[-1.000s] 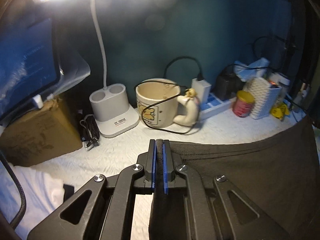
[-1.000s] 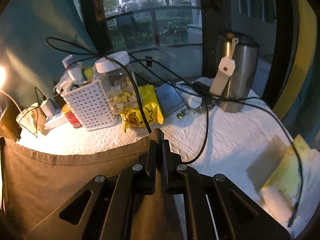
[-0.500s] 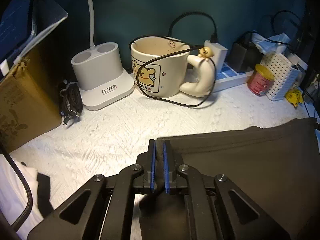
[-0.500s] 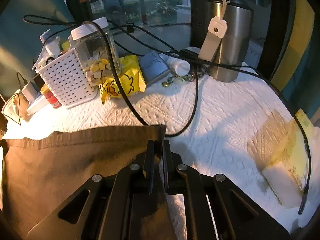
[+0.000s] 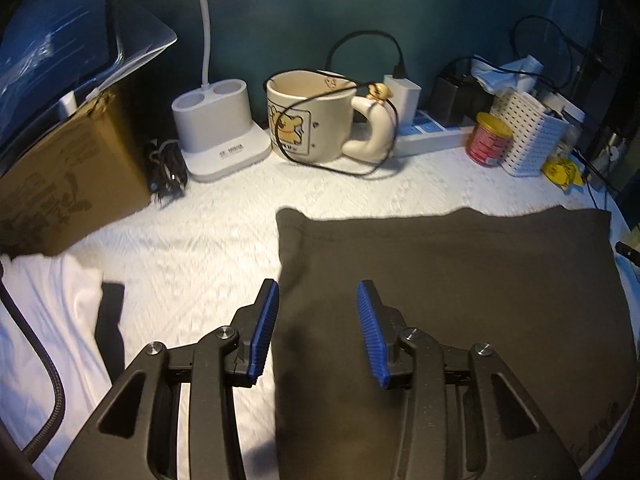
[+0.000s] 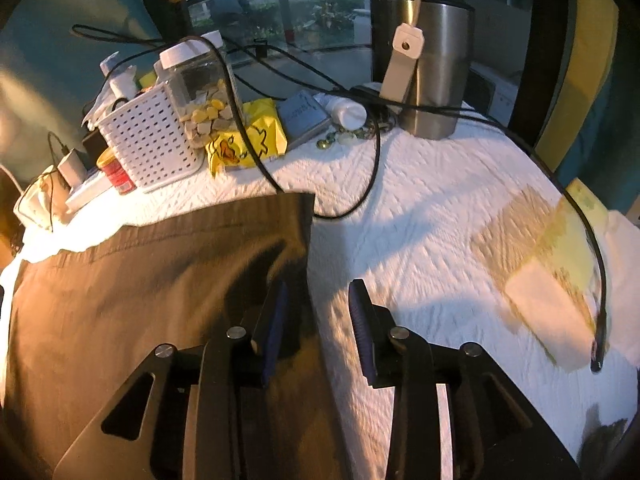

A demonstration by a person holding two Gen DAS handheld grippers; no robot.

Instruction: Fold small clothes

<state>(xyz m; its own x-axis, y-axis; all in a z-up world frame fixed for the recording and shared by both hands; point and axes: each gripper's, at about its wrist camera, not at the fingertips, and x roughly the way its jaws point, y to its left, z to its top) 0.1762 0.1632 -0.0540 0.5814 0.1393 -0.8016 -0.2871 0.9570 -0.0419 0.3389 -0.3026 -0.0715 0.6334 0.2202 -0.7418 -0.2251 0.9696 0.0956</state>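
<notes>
Both the left gripper [image 5: 316, 308] and the right gripper [image 6: 318, 308] point steeply downward with their jaws parted, having just been opening, blue pads [image 5: 370, 328] clear of the cloth edge lying between each pair.

Teal wall [image 5: 304, 12], dusk-lit window [image 6: 288, 12]

Dark brown folded garment [image 5: 460, 288]: near edge hidden under the left claw [image 5: 316, 320] and cut off at the frame's bottom. Small print on the white twin-cup lamp base [image 5: 224, 136] illegible. White quilted table cover [image 6: 440, 220] motion-blurred at right.
</notes>
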